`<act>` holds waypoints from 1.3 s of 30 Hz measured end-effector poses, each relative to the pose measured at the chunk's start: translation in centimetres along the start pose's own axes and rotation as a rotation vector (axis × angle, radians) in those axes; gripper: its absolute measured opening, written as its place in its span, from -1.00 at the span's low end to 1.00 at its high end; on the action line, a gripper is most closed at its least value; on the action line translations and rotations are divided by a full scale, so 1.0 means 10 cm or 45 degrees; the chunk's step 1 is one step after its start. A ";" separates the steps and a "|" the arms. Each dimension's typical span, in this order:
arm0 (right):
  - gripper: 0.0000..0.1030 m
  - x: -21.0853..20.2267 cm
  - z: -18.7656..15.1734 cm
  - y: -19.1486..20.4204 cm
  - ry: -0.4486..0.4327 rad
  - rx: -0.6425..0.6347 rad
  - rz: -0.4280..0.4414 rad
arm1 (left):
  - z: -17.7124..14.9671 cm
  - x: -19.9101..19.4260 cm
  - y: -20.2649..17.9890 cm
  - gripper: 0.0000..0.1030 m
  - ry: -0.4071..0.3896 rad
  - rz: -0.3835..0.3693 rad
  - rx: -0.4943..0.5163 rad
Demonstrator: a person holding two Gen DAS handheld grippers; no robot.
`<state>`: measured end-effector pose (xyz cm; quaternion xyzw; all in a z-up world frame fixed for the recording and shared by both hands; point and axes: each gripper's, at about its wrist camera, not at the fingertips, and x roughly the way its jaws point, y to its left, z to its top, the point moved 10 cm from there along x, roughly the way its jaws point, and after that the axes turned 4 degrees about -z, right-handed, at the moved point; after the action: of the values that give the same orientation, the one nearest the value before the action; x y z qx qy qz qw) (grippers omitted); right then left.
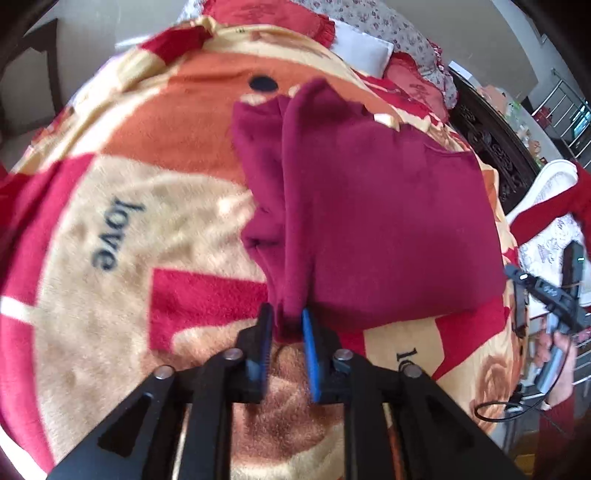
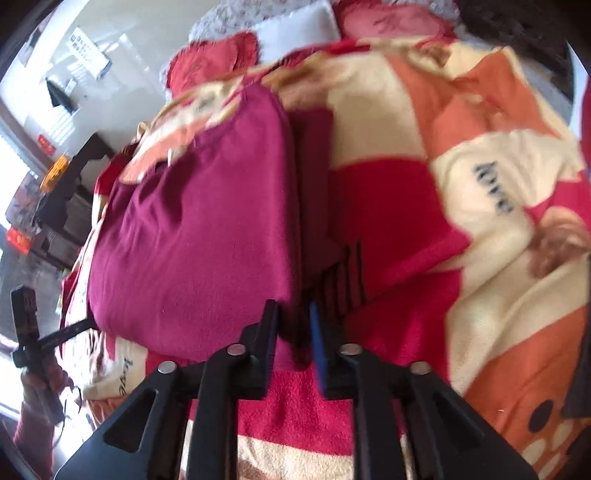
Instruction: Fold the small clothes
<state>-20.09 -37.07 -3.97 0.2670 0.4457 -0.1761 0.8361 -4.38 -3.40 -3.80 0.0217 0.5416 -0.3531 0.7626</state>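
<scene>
garment: 1 maroon top [image 1: 369,221], part folded, lying on the blanket [image 1: 129,229] on the bed
left gripper [image 1: 288,325]: jaws narrow, pinching the top's near folded edge
right gripper [image 2: 293,325]: jaws nearly closed on the top's dark edge; view blurred
pillows: 2 red ones [image 1: 266,14] at the far end
containers: none in view

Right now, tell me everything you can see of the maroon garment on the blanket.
The maroon garment looks like soft knit or fleece, plain, with no print showing. It lies partly folded on the patterned blanket, one flap doubled lengthwise over the body, leaving a long ridge. The left gripper pinches its near bottom edge. The right gripper is shut at the folded edge; blur hides whether it holds cloth.
</scene>
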 end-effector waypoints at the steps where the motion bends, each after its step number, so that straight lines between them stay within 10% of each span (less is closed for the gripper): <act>1: -0.91 -0.10 0.06 -0.01 -0.042 -0.006 -0.026 | 0.03 -0.05 -0.01 -0.38 -0.018 0.005 0.001; 4: -0.86 -0.29 0.26 0.25 -0.136 -0.059 0.021 | 0.12 -0.16 -0.03 0.19 -0.087 0.029 -0.030; 14: -0.86 0.53 0.52 1.64 -0.076 -0.332 0.192 | 0.28 0.13 0.08 0.21 -0.094 0.245 -0.066; 26: -0.87 1.50 0.94 2.25 -0.046 -0.435 0.060 | 0.30 0.28 0.18 0.34 -0.070 0.237 -0.091; 39: -0.92 1.21 0.93 2.82 -0.064 -0.528 0.218 | 0.32 0.31 0.23 0.53 -0.060 0.228 -0.113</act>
<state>7.52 -20.90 -1.67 0.1218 0.4269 -0.0156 0.8959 0.04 -4.65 -5.91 0.0278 0.5344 -0.2598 0.8038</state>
